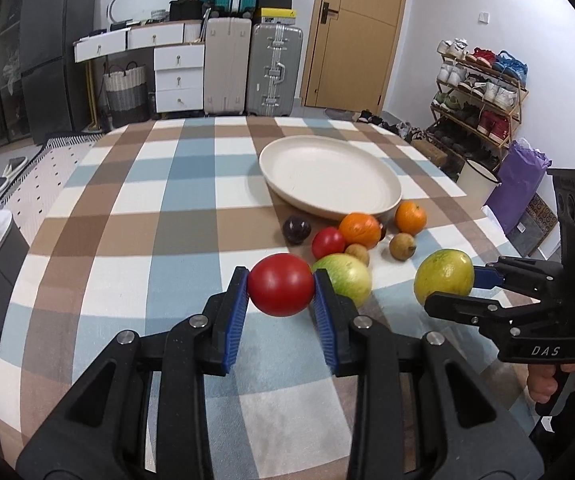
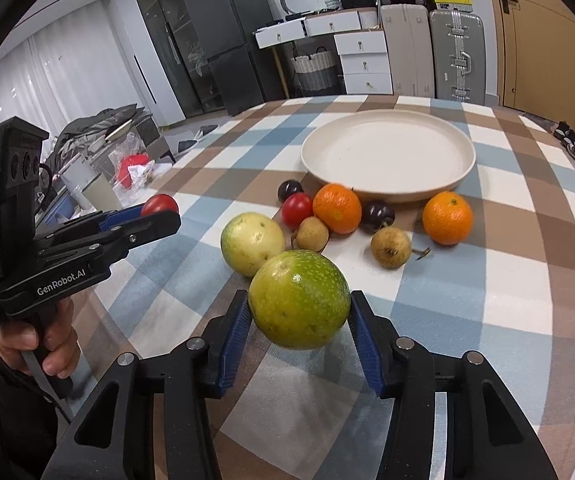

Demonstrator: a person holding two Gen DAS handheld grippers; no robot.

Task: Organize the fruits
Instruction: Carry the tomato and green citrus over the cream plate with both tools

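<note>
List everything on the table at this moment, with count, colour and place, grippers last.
plate: 1, cream, far centre of the table, nothing on it
oranges: 2, orange, just in front of the plate
dark plums: 2, deep purple, by the plate's near rim
small tomato: 1, red, left of the oranges
brown fruits: 2, tan, nearer than the oranges
pale green fruit: 1, resting on the cloth
tablecloth: 1, blue, brown and white checks
left gripper: holds a large red tomato
right gripper: holds a green-yellow fruit
</note>
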